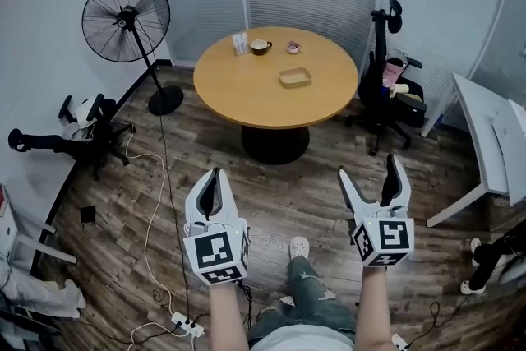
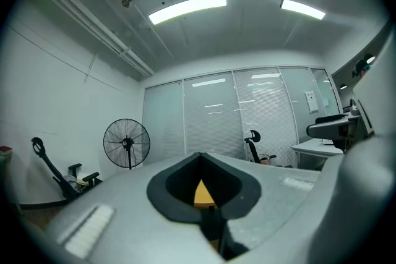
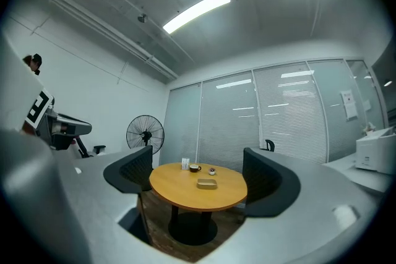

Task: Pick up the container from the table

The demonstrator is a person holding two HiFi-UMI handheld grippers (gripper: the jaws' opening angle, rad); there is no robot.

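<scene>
Item one: the container [image 1: 294,77], a shallow tan rectangular tray, lying flat near the middle of a round wooden table [image 1: 246,94] on a dark pedestal base. It stands alone, apart from three smaller items along the far edge of the table: a dark cup [image 1: 260,47] on a saucer, a small pink object [image 1: 292,48] to the right of the cup, and a small upright card holder [image 1: 240,43] to the left of it. Item two: the left gripper [image 1: 215,173], held low over the wood-plank floor [image 1: 164,177] on the near side of the table, with its jaws pressed together tip to tip and nothing clamped. In the left gripper view only a thin sliver of the tabletop shows through the hollow between the pads, and the container is not visible there. Item three: the right gripper [image 1: 369,168], level with the left and also short of the table, with its jaws standing wide apart and nothing in them. In the right gripper view the container appears framed in the gap between the two dark pads, but far ahead on the tabletop. The container is well apart from both grippers and touched by neither. Surroundings: a black standing fan [image 1: 126,19] to the left of the table, a black office chair [image 1: 386,78] to the right, a white desk [image 1: 493,144] at the right edge, and a white power strip [image 1: 185,327] with its cable on the floor.
</scene>
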